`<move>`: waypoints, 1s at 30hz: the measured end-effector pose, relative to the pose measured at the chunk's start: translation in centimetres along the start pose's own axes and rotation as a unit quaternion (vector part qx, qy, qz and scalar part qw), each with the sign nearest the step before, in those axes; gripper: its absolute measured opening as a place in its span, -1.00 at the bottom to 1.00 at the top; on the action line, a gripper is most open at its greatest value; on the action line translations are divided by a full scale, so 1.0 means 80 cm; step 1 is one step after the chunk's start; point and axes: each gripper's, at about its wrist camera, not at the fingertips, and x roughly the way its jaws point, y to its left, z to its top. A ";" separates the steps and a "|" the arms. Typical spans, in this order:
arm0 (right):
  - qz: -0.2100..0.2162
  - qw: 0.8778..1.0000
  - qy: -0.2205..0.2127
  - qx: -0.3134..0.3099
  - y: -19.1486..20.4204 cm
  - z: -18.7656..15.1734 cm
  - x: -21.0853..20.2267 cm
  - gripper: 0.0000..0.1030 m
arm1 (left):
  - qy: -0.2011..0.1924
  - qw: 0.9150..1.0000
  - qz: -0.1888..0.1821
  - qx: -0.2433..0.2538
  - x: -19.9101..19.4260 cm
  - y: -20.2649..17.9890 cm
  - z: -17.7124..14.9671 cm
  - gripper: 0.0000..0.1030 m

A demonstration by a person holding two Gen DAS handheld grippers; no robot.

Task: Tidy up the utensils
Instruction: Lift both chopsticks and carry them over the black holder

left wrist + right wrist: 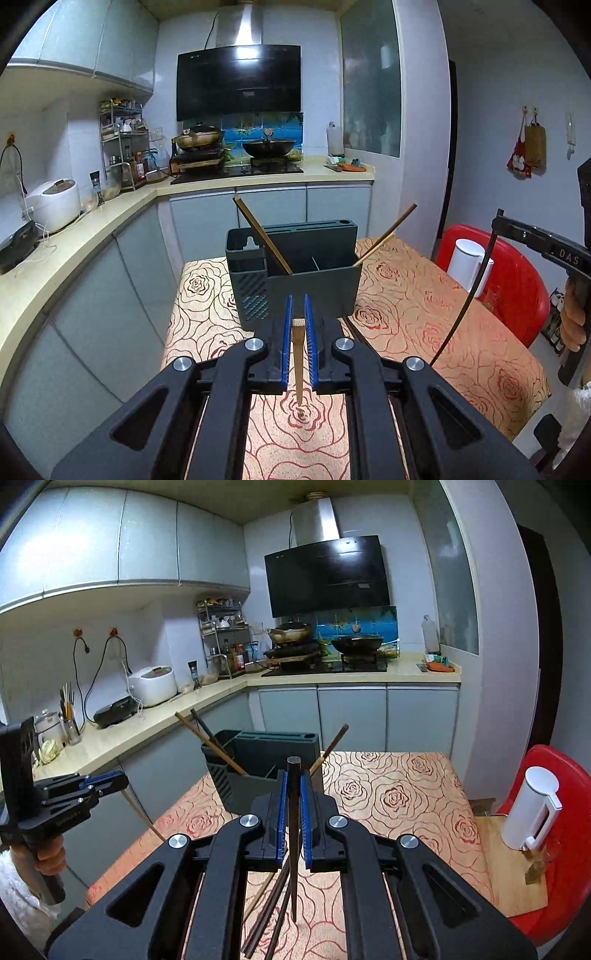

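L gripper [298, 325] clamped on light wooden chopstick [298, 354], square-ended, hanging tip-down. R gripper [291, 797] clamped on dark round chopstick [294, 834], upright. Grey plastic holder [295, 269] just ahead, w/ slotted side; loose dark chopsticks [273, 904] below R gripper on rose-print cloth [399, 797].

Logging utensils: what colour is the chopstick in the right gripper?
Dark brown, nearly black chopstick, clamped upright in the right gripper; best seen in the right wrist view.

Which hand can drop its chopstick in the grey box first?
Probably left, narrowly. Both grippers clamp a chopstick, but the left gripper with its light chopstick looks closer to the grey holder than the right gripper.
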 end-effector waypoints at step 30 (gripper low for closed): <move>0.019 0.999 -0.042 0.000 0.016 0.113 0.033 -0.85 | -0.036 0.999 -0.012 0.009 0.016 -0.016 0.141 -0.86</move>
